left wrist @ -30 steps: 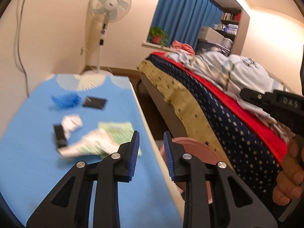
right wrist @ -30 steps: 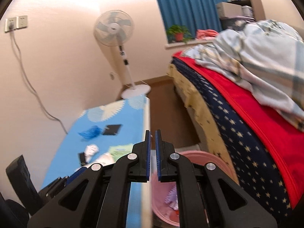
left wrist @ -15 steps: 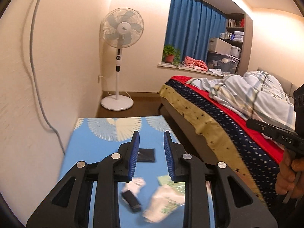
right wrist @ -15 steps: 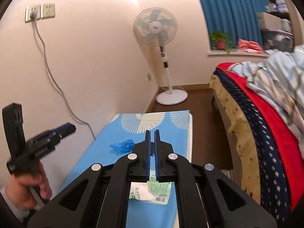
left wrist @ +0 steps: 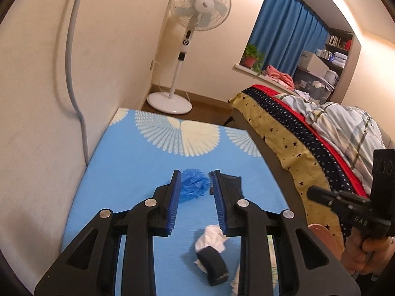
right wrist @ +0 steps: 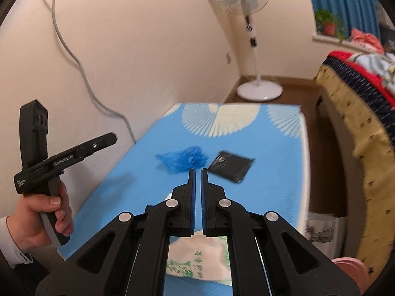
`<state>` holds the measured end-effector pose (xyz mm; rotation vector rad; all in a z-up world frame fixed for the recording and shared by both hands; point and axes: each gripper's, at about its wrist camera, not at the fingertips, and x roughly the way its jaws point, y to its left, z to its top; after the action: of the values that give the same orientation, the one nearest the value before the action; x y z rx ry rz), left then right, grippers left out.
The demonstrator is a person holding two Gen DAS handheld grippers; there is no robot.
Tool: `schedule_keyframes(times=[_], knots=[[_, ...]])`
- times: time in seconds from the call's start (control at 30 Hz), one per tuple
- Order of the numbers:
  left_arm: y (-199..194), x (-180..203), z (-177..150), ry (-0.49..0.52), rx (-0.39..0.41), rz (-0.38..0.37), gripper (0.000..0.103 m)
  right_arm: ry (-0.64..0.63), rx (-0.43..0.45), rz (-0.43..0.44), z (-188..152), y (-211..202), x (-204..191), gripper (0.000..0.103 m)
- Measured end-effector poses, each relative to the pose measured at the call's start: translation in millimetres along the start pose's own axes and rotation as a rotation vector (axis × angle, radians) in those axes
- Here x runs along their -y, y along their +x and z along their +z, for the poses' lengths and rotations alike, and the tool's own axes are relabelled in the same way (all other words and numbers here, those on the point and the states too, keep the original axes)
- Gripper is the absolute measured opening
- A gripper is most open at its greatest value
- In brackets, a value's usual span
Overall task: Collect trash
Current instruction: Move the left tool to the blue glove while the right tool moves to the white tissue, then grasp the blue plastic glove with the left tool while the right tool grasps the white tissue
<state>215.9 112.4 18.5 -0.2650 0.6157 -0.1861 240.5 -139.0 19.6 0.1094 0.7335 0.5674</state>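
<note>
Trash lies on a blue table (left wrist: 128,162). A crumpled blue plastic bag (left wrist: 193,186) (right wrist: 182,160) sits mid-table, a flat black wrapper (left wrist: 232,181) (right wrist: 230,166) to its right. Nearer lie a white crumpled tissue (left wrist: 213,238), a small black object (left wrist: 214,266) and a green-printed packet (right wrist: 195,254). My left gripper (left wrist: 195,178) is open and empty above the table, its fingers framing the blue bag. My right gripper (right wrist: 197,171) is shut and empty, over the table just short of the bag and wrapper. A pink bin (right wrist: 345,270) shows at the lower right.
The wall with a hanging grey cable (left wrist: 74,74) runs along the table's left side. A bed (left wrist: 308,133) with a starred cover stands to the right across a narrow gap. A white standing fan (left wrist: 187,49) is on the floor beyond the table.
Both grippers have swung left from the bin and bed and moved out over the table. The left now points at the blue bag. Neither jaw setting has changed.
</note>
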Motion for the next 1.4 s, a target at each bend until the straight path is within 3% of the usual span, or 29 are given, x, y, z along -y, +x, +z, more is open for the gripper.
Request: schedule_keyframes(times=[0.3,0.43,0.53,0.6,0.63,0.83,0.9,0.93,1.03,1.1,1.4], knots=[[48,-29,-8,-0.007,-0.07,0.0,0.027,0.043,-0.144,0.058,-12,72,-5,0.008],[71,-41,-13,-0.027,-0.104,0.011,0.038,0.059,-0.209,0.073,-19,98,-6,0.008],[83,-46,-16,-0.035,-0.123,0.013,0.038,0.045,-0.251,0.066,-24,113,-9,0.01],[89,-49,-18,-0.044,-0.132,0.007,0.038,0.046,-0.265,0.058,-26,117,-9,0.032],[93,-50,-19,-0.051,-0.137,0.0,0.038,0.045,-0.272,0.053,-27,120,-9,0.035],[107,-51,-20,-0.059,-0.154,-0.025,0.037,0.046,-0.317,0.036,-32,133,-10,0.036],[111,-50,-21,-0.053,-0.166,-0.031,0.03,0.032,-0.326,0.038,-34,134,-12,0.031],[113,-49,-21,-0.049,-0.173,-0.036,0.02,0.024,-0.328,0.037,-34,134,-13,0.03],[113,-46,-21,-0.028,-0.186,-0.042,0.004,0.004,-0.328,0.035,-36,130,-14,0.013],[110,-44,-18,-0.019,-0.179,-0.038,0.003,-0.004,-0.312,0.031,-35,125,-15,0.007],[76,-38,0,0.003,-0.12,-0.001,0.002,0.018,-0.186,0.035,-13,83,-19,0.005]])
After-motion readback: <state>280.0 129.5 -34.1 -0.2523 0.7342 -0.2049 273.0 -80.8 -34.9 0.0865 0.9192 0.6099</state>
